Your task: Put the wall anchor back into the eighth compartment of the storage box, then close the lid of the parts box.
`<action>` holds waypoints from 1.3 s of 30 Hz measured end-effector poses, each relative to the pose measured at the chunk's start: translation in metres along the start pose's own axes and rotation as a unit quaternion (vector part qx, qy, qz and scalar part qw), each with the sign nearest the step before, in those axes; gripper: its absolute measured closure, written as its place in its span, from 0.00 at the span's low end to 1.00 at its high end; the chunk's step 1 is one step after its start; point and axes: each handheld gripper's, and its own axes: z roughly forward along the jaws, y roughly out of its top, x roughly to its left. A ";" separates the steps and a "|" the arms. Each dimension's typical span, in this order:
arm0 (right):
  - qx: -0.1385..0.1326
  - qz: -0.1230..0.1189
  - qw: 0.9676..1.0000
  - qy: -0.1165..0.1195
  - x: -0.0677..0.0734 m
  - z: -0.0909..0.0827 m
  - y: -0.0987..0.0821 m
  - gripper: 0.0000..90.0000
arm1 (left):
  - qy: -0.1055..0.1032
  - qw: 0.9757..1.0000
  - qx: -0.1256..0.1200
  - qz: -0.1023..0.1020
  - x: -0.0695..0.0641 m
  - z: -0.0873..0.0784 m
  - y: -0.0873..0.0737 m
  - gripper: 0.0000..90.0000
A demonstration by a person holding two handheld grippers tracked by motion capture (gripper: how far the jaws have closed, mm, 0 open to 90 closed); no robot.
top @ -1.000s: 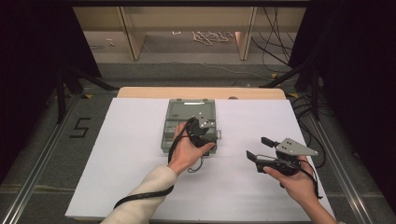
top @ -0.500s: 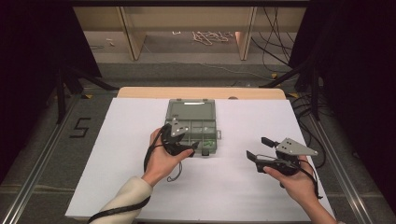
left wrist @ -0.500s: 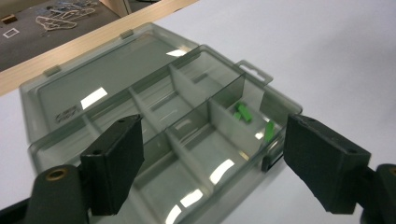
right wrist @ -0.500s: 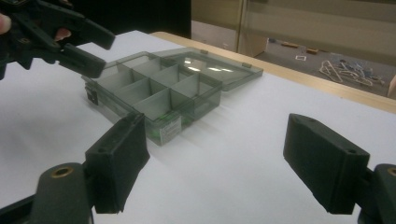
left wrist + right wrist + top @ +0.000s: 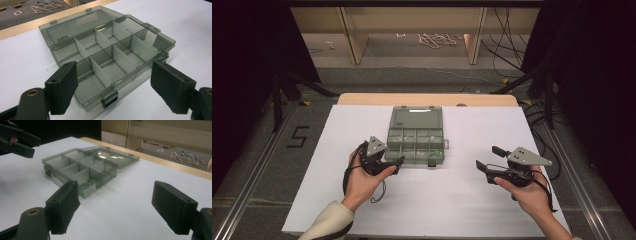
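Box: the grey box [image 5: 416, 139] lies open mid-table on the white sheet [image 5: 462, 200], its lid flat behind the compartments. A small green bit [image 5: 435, 152] sits in a near right compartment.
Left gripper: my left gripper [image 5: 393, 165] sits just beside the box's near left corner, not touching it. In its own view the latch [image 5: 109, 99] lies between my jaws.
Left jaws: wide apart, just finished opening, holding nothing.
Right gripper: my right gripper [image 5: 486, 159] hovers well apart from the box, to its right, pointing toward it.
Right jaws: spread wide, empty, bare sheet between them.
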 end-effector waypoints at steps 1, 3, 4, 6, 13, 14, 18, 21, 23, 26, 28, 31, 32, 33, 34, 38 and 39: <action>-0.003 -0.004 1.000 -0.002 -0.001 0.000 0.000 0.25 | 0.001 1.000 0.001 -0.002 0.002 -0.001 0.000 0.24; -0.001 0.004 1.000 -0.001 -0.001 0.002 0.000 0.25 | 0.001 1.000 -0.009 -0.011 0.003 0.000 0.000 0.24; 0.000 0.010 1.000 0.003 0.000 0.002 -0.001 0.25 | 0.002 1.000 -0.010 -0.013 0.003 0.000 0.000 0.24; -0.003 -0.001 1.000 -0.003 -0.001 0.003 -0.001 0.25 | 0.004 1.000 -0.007 -0.012 0.004 -0.001 0.000 0.24; -0.002 -0.003 1.000 -0.003 0.000 0.002 0.000 0.25 | 0.004 1.000 -0.005 -0.006 0.004 -0.001 0.000 0.25; 0.003 0.002 1.000 -0.002 0.001 0.002 0.000 0.25 | 0.004 1.000 -0.004 -0.007 0.004 -0.001 0.000 0.25; 0.004 0.003 1.000 -0.002 0.000 0.001 -0.001 0.25 | 0.005 1.000 -0.015 -0.018 0.004 -0.001 0.001 0.24; -0.010 -0.002 1.000 -0.002 -0.001 0.004 -0.001 0.25 | 0.006 1.000 -0.019 -0.022 0.005 -0.001 0.001 0.24; -0.009 0.001 1.000 0.000 -0.001 0.004 -0.001 0.25 | 0.004 0.999 -0.018 -0.026 0.006 0.000 0.000 0.24; -0.006 -0.003 1.000 0.000 -0.002 0.004 -0.002 0.25 | 0.011 0.999 -0.014 -0.028 0.007 0.000 0.000 0.25; 0.001 -0.004 1.000 0.000 -0.002 0.003 -0.002 0.25 | 0.013 0.999 -0.014 -0.032 0.009 0.000 0.000 0.26; 0.015 0.004 1.000 0.001 -0.004 -0.001 -0.003 0.25 | 0.015 0.999 -0.015 -0.038 0.009 0.000 0.001 0.26; 0.001 0.008 1.000 0.002 -0.004 0.002 -0.004 0.25 | 0.013 0.999 -0.012 -0.035 0.010 0.000 0.001 0.26; 0.001 0.009 1.000 0.003 -0.004 0.002 -0.004 0.25 | 0.012 0.999 -0.011 -0.038 0.010 0.001 0.000 0.26; 0.004 0.008 1.000 0.004 -0.005 0.001 -0.005 0.25 | 0.013 0.999 -0.014 -0.040 0.010 0.002 0.000 0.26; -0.009 0.009 1.000 0.004 -0.006 0.002 -0.006 0.25 | 0.016 0.999 -0.017 -0.046 0.013 0.003 0.001 0.27; 0.003 0.009 1.000 0.002 -0.006 0.000 -0.005 0.25 | 0.017 0.999 -0.016 -0.046 0.013 0.003 0.001 0.27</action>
